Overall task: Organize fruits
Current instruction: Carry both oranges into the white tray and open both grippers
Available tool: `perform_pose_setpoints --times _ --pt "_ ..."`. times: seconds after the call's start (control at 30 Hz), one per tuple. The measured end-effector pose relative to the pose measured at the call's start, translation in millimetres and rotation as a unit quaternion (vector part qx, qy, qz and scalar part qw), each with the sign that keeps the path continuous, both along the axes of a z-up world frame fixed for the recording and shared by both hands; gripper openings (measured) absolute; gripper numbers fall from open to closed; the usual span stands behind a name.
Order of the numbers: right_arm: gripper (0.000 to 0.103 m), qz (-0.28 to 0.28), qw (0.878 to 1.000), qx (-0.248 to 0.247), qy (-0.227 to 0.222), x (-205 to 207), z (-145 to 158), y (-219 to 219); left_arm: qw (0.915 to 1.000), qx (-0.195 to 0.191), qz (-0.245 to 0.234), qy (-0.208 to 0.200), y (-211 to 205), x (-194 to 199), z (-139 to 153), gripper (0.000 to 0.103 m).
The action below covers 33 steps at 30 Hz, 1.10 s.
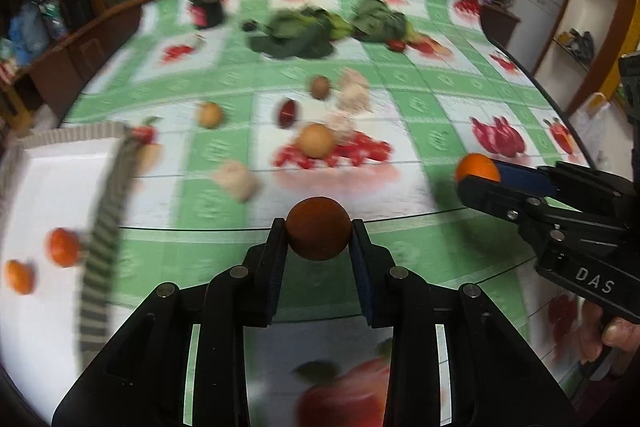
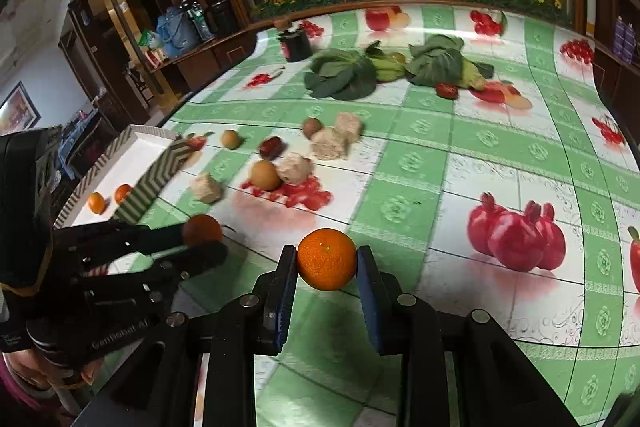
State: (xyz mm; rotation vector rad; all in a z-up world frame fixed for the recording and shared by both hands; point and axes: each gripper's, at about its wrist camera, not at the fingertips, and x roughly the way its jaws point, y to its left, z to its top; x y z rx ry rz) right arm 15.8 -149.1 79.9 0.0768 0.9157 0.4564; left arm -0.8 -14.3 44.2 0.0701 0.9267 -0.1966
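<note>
My left gripper (image 1: 319, 231) is shut on a dark orange-brown round fruit (image 1: 318, 229), held above the table near its front edge. It also shows in the right wrist view (image 2: 202, 239) at the left. My right gripper (image 2: 327, 261) is shut on a bright orange tangerine (image 2: 327, 259), also seen in the left wrist view (image 1: 478, 169) at the right. A white tray (image 1: 52, 183) with a zigzag rim sits at the left and holds two tangerines (image 1: 64, 247); in the right wrist view the tray (image 2: 132, 159) lies left of centre.
Mid-table lie brown round fruits (image 2: 265, 175), a red date (image 2: 270, 147) and beige chunks (image 2: 330, 143). Leafy greens (image 2: 344, 73), green bananas (image 2: 386, 67) and a dark cup (image 2: 295, 45) sit at the back. The cloth is printed with fruit.
</note>
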Motion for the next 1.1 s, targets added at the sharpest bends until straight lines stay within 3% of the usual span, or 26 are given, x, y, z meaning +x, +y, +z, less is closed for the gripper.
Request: perform_pose_setpoints --times 0.23,0.6,1.1 --pt "0.029 0.035 0.999 0.008 -0.007 -12.2 12.5 42.7 0.9978 0.028 0.051 -0.034 46.9 -20.2 16.8 0.030" --pt "0.029 0.113 0.993 0.012 -0.017 -28.5 25.7 130.8 0.9900 0.038 0.122 -0.061 118.6 -49.9 32.6 0.030" --pt "0.029 0.197 0.980 0.004 -0.016 -33.0 31.4 230.6 0.9776 0.042 0.198 -0.056 201.7 -71.6 23.5 0.030"
